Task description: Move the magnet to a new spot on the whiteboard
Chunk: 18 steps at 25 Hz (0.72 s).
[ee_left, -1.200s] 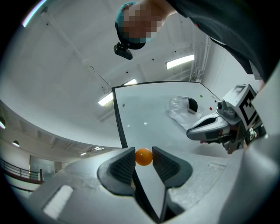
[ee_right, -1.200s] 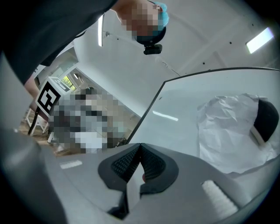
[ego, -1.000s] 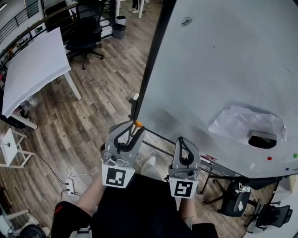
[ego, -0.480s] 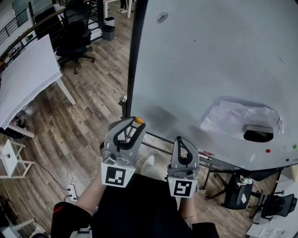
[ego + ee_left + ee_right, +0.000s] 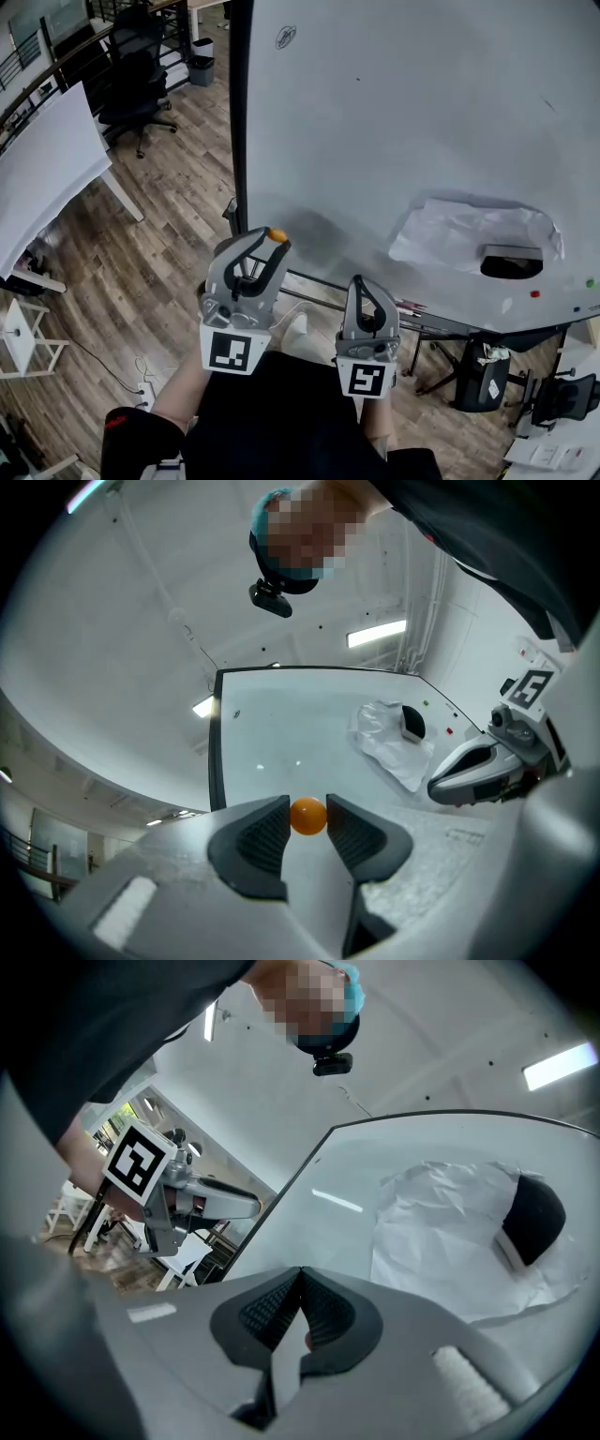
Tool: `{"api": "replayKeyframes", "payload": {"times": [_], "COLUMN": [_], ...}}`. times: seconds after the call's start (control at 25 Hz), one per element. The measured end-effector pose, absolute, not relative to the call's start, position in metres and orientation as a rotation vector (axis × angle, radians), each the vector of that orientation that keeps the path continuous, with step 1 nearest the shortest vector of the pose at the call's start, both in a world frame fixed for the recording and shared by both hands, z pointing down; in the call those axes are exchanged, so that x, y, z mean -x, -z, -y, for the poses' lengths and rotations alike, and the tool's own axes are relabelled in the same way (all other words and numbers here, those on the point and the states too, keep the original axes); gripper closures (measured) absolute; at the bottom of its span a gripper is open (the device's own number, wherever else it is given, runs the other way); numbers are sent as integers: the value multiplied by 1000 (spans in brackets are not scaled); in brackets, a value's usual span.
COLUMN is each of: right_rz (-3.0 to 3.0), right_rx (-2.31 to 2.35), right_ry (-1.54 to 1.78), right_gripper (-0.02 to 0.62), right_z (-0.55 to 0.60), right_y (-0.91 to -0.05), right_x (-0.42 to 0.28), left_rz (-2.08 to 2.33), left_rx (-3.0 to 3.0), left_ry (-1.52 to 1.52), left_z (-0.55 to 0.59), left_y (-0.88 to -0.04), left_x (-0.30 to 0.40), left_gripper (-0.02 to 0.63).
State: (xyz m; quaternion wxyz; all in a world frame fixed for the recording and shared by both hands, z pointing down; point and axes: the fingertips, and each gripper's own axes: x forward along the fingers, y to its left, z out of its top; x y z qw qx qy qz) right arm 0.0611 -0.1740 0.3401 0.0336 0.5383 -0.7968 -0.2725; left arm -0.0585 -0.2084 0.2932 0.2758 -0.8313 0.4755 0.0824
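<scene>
A small orange ball magnet [image 5: 277,236] sits pinched between the tips of my left gripper [image 5: 271,241], held in the air just off the lower left part of the whiteboard [image 5: 394,112]. The left gripper view shows the magnet [image 5: 308,816] squeezed between both pads, with the board beyond. My right gripper [image 5: 361,283] hangs lower and to the right, shut with nothing in it; its pads [image 5: 281,1309] meet at the tips. Both grippers are clear of the board.
A crumpled white sheet [image 5: 469,230] and a black eraser [image 5: 511,264] cling to the board's lower right, with a red dot magnet [image 5: 534,294] and a green one [image 5: 590,282] nearby. An office chair [image 5: 131,89] and a white table [image 5: 47,178] stand left on the wooden floor.
The whiteboard has slid left and fills more of the head view. My left gripper has risen slightly with the magnet in it. The right gripper has barely moved.
</scene>
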Motion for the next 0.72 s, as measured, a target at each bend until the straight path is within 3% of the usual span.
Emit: {"api": "replayKeyframes", "payload": {"times": [0.72], "right_rz": [2371], "right_rx": [-1744], "right_ry": [818], "right_gripper": [594], "right_z": [181], "right_y": [-341], "right_x": [-94], "left_rz": [-1223], "left_rx": [2238], "left_ry": [-260], "left_z": [236], "left_y": [-277], "left_x": [29], "left_gripper": [479]}}
